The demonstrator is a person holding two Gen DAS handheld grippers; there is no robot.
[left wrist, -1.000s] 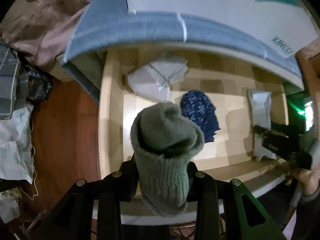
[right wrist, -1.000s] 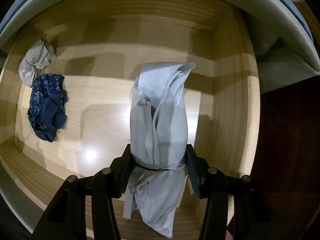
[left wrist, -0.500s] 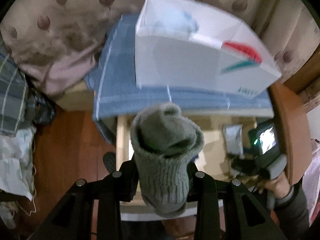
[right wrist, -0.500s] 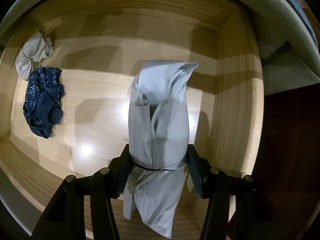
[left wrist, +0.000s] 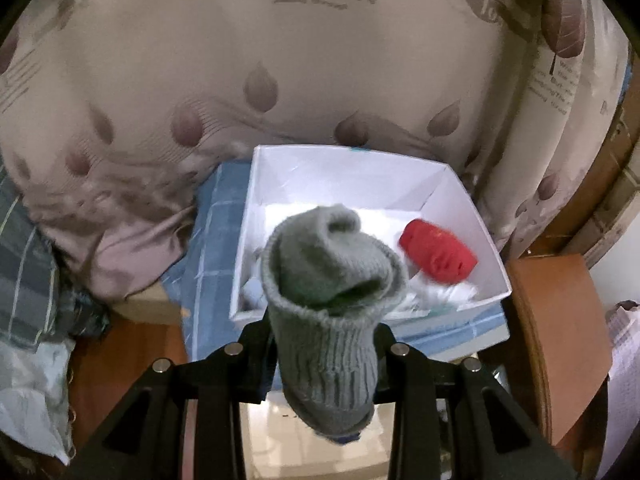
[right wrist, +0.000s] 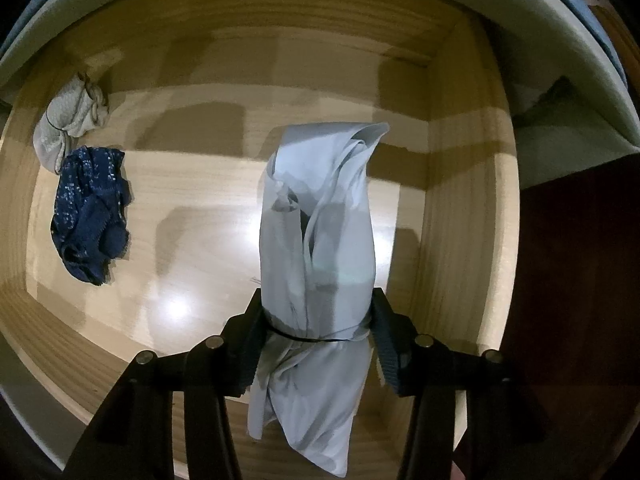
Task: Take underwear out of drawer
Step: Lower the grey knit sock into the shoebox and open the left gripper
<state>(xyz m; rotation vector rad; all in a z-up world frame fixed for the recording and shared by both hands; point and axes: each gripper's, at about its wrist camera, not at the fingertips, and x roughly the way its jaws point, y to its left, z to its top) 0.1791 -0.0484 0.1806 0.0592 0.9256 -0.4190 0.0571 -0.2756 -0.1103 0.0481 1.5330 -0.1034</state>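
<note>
My left gripper (left wrist: pixel 326 354) is shut on a rolled grey knitted sock (left wrist: pixel 328 292) and holds it in front of an open white box (left wrist: pixel 492 264). The box holds a red rolled item (left wrist: pixel 438 256) and pale clothes. My right gripper (right wrist: pixel 316 344) is shut on a pale blue rolled underwear bundle (right wrist: pixel 320 240) and holds it above the floor of the wooden drawer (right wrist: pixel 192 216). A dark blue patterned underwear (right wrist: pixel 90 212) and a whitish bundle (right wrist: pixel 70 124) lie at the drawer's left side.
The white box stands on a blue checked cloth (left wrist: pixel 210 264) against a beige leaf-print curtain (left wrist: pixel 280 60). Piled fabric (left wrist: pixel 32 280) lies at the left. A brown wooden surface (left wrist: pixel 560 340) is at the right. The drawer's right wall (right wrist: pixel 460 220) is close to the bundle.
My left gripper has risen with the sock from over the drawer to facing the white box's open top. My right gripper holds the bundle nearly still, slightly higher over the drawer.
</note>
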